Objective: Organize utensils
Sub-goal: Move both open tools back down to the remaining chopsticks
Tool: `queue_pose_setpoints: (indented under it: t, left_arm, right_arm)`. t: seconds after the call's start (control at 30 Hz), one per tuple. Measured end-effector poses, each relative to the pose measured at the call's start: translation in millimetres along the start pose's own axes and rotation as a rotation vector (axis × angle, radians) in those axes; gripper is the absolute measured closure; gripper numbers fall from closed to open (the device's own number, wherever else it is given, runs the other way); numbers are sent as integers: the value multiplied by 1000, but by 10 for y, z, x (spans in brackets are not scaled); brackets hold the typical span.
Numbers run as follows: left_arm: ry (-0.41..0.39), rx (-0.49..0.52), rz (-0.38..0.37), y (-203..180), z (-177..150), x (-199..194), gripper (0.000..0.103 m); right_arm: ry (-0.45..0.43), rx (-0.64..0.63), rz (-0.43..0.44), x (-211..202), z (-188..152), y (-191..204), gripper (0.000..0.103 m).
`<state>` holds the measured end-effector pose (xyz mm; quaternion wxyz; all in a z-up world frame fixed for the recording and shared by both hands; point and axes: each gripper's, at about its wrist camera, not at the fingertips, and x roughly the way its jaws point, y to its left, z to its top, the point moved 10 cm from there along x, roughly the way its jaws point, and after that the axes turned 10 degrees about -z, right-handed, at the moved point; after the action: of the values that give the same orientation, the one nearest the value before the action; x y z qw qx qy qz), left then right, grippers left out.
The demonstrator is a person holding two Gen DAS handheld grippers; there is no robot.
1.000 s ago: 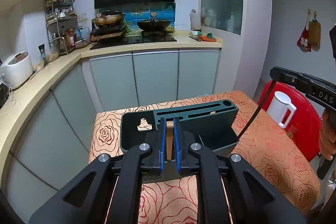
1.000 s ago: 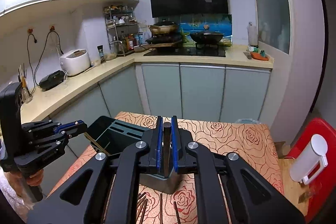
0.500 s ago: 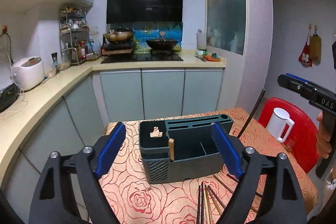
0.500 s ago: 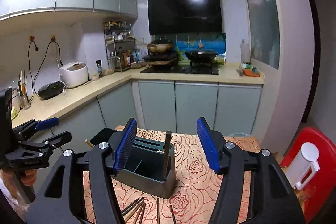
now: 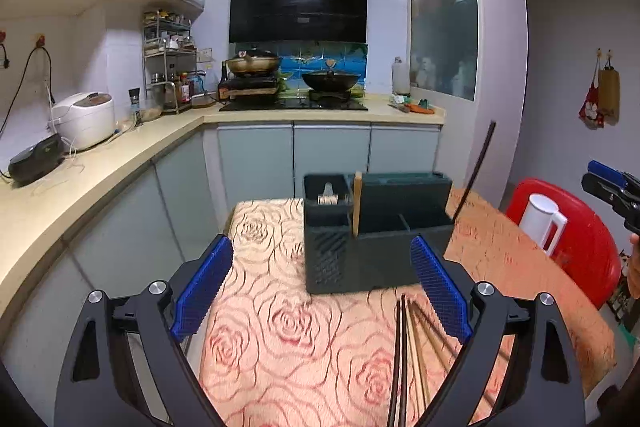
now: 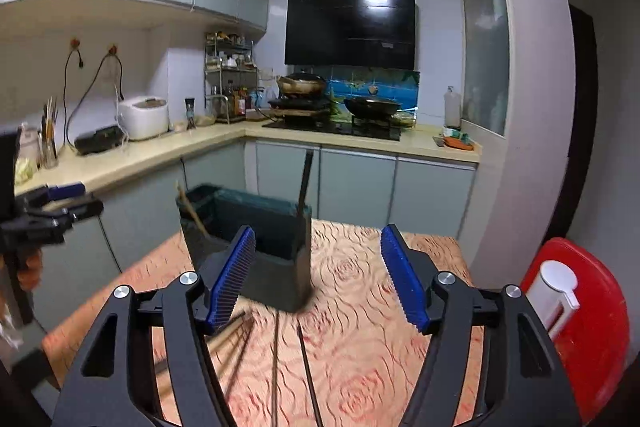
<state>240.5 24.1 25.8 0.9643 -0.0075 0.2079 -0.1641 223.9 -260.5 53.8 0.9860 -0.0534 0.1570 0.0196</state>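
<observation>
Grippers, left [image 5: 320, 291] and right [image 6: 318, 277], are backing away, fingers just released and gripping nothing. Two chopsticks, wooden [image 5: 357, 205] and dark [image 5: 476, 171], are standing in the holder [image 5: 372, 255]; more chopsticks [image 5: 404, 355] are lying on the surface [image 5: 280, 327], awaiting pickup.

The rose-patterned table [image 5: 280, 327] carries a dark utensil holder [image 5: 376, 251] and loose chopsticks [image 5: 404, 347].

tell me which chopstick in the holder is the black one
The black chopstick leaning at the holder's right end; the other chopstick standing near the middle is light wood.
</observation>
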Motion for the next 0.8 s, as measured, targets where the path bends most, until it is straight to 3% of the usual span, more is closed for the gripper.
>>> queue_pose_setpoints:
  t: [0.37,0.8]
  left_arm:
    - [92,3,23,53,-790,-33,16]
    - [154,44,39,-8,-1324,-56,16]
  right_arm:
    - [92,7,-47,-175,-858,-123,38]
    - [171,60,-54,-246,-1369,-198,38]
